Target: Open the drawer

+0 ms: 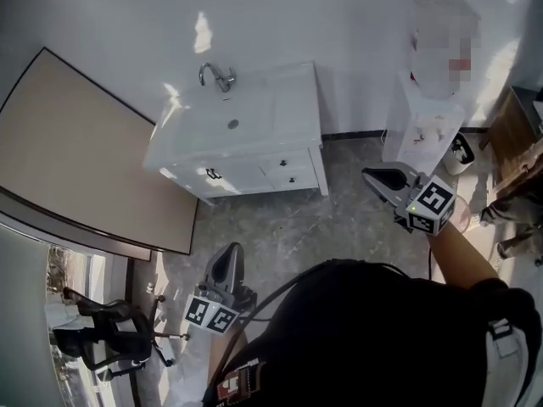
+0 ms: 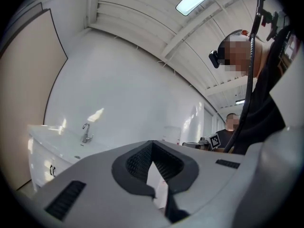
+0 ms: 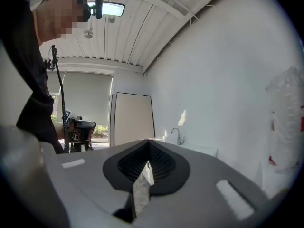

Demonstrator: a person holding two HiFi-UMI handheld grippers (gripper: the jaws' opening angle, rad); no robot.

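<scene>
A white sink cabinet (image 1: pixel 246 142) with a chrome faucet (image 1: pixel 217 76) stands against the far wall. Its front has two small drawers (image 1: pixel 288 170) with dark knobs and a door handle (image 1: pixel 212 174). My left gripper (image 1: pixel 229 251) is low in the head view, over the floor and well short of the cabinet, jaws shut on nothing. My right gripper (image 1: pixel 371 175) hangs to the right of the cabinet, also shut and empty. The left gripper view has the closed jaw tips (image 2: pixel 152 142) with the cabinet (image 2: pixel 42 160) far left. In the right gripper view, shut tips (image 3: pixel 148 144) point toward the faucet (image 3: pixel 176 136).
A large beige panel (image 1: pixel 76 151) leans on the left wall. A white water dispenser (image 1: pixel 424 125) and a small bin (image 1: pixel 459 153) stand to the right of the cabinet. An office chair (image 1: pixel 110 329) is at lower left. Grey floor (image 1: pixel 280 236) lies before the cabinet.
</scene>
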